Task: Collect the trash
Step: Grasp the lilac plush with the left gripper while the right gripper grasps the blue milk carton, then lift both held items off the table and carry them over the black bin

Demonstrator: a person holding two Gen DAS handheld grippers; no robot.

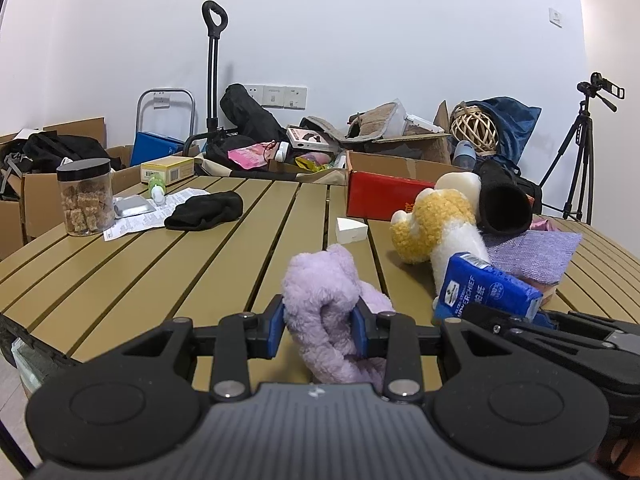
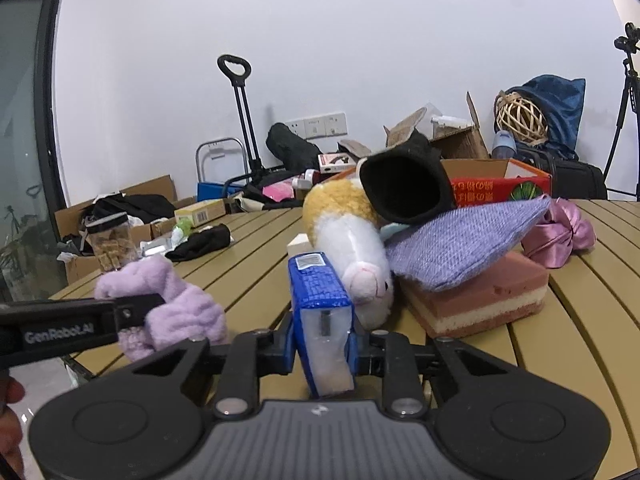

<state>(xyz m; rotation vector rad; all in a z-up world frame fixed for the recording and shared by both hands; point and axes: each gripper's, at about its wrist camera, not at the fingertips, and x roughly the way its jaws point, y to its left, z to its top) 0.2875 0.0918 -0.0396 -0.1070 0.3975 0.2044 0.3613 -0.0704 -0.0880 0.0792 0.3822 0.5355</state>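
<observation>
My left gripper is shut on a fluffy lilac plush toy, which bulges above and below the blue pads near the front edge of the slatted table. In the right wrist view the same lilac toy sits at the left, with a black finger of the left gripper across it. My right gripper is shut on a blue tissue pack, which stands up between the pads. That tissue pack also shows at the right of the left wrist view.
A yellow-and-white plush, a black sleeve, a purple cloth, a pink layered sponge and a pink satin bundle crowd the right side. Further left lie a black sock, a jar, paper and a white wedge.
</observation>
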